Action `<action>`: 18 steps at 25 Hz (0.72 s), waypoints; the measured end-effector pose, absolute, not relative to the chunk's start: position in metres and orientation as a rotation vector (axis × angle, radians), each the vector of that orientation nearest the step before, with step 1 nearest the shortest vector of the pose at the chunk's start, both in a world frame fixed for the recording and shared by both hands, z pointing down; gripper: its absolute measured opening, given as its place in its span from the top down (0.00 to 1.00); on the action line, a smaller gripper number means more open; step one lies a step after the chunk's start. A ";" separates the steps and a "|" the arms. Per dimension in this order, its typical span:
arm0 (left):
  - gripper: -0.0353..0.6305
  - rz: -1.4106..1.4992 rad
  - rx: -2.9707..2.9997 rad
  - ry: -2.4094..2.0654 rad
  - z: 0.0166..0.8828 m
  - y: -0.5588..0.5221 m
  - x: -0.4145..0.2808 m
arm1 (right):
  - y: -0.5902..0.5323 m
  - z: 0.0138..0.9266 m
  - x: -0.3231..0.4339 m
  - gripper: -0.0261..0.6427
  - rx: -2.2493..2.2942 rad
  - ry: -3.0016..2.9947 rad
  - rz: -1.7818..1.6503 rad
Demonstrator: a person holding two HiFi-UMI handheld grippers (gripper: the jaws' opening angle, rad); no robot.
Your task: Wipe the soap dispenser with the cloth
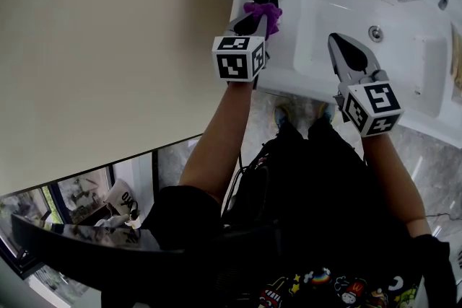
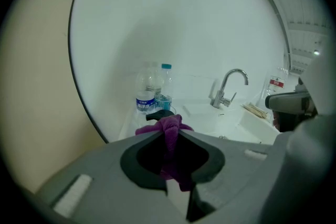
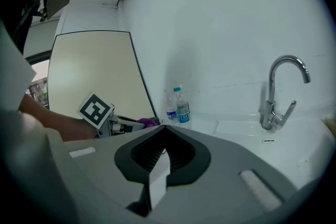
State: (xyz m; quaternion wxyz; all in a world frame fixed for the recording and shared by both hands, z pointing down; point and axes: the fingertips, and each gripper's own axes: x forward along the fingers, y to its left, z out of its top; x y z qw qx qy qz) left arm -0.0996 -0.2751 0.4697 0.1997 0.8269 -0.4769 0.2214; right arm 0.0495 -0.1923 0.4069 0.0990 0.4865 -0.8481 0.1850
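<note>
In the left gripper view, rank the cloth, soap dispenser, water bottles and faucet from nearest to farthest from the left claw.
1. Purple cloth: pinched in the left claw itself.
2. Soap dispenser: just beyond the cloth, black pump head showing.
3. Water bottles: behind the dispenser, slightly left.
4. Faucet: farthest, off to the right.

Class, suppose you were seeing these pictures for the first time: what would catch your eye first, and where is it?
The purple cloth stands out most, pinched in the left hand-held gripper right by the black pump of the soap dispenser, left of the white basin. Next come the two water bottles behind it, and the right hand-held gripper, shut and empty, over the basin's front.
</note>
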 end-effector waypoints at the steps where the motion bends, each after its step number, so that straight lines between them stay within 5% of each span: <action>1: 0.86 0.608 2.309 -1.345 0.467 -0.276 -0.105 | -0.193 0.406 0.047 0.92 1.438 -2.512 0.546; 10: 0.87 0.571 2.386 -1.441 0.419 -0.298 -0.142 | -0.191 0.398 0.030 0.93 1.462 -2.512 0.529; 18: 0.87 0.607 2.525 -1.320 0.407 -0.303 -0.093 | -0.186 0.395 0.044 0.93 1.531 -2.478 0.527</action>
